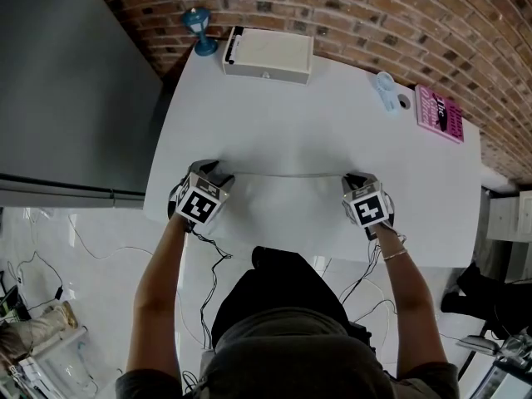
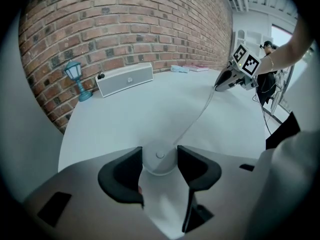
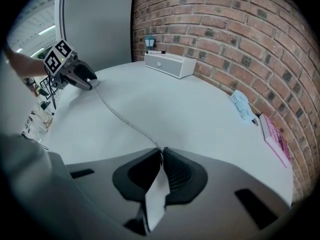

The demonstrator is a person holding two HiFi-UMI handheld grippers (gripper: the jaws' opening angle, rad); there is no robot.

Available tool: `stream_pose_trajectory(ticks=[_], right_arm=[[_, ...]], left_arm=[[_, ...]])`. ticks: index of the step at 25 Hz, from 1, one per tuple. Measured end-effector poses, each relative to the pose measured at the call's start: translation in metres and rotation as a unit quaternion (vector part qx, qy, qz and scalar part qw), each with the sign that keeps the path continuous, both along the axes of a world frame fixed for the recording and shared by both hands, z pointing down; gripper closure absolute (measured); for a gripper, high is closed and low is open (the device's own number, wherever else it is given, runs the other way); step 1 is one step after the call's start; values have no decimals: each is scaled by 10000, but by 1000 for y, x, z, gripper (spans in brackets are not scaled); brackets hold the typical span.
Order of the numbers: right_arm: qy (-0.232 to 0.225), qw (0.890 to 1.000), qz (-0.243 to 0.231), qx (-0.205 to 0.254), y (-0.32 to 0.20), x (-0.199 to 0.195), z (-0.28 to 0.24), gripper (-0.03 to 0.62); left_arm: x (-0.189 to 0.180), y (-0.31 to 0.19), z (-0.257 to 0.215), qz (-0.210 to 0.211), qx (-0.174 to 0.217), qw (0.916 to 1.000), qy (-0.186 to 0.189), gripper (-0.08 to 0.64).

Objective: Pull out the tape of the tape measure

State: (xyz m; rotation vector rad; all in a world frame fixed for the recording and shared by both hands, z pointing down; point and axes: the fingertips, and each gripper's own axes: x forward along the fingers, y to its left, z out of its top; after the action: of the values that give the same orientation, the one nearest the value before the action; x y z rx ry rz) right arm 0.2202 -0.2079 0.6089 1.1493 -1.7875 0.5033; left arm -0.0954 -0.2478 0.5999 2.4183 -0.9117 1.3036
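A white round tape measure case (image 2: 159,161) sits between the pads of my left gripper (image 1: 214,171), which is closed on it just above the white table (image 1: 316,115). Its thin tape (image 1: 287,174) runs out to the right in a long, nearly straight line over the tabletop. My right gripper (image 1: 356,179) is shut on the tape's end (image 3: 159,150). In the right gripper view the tape (image 3: 122,116) leads back to the left gripper (image 3: 92,84). In the left gripper view the tape (image 2: 197,116) reaches the right gripper (image 2: 220,86).
A white box (image 1: 268,54) and a small blue lamp (image 1: 199,30) stand at the table's far edge by the brick wall. A light-blue object (image 1: 386,90) and a pink book (image 1: 439,113) lie at the far right. A grey panel (image 1: 66,81) stands left of the table.
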Motion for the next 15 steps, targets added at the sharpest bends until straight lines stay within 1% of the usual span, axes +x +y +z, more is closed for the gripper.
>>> stream_pose_trajectory(ticks=[10,15], right_arm=[[-11,10000,-25,-62,0,3,0,550],[-172,9997,58,-160,1,5,-1,515]], left_arm=[[-1,0,1,-48,-140,9999,58,330],[1,-2,3,-15,-157,9997,159,330]])
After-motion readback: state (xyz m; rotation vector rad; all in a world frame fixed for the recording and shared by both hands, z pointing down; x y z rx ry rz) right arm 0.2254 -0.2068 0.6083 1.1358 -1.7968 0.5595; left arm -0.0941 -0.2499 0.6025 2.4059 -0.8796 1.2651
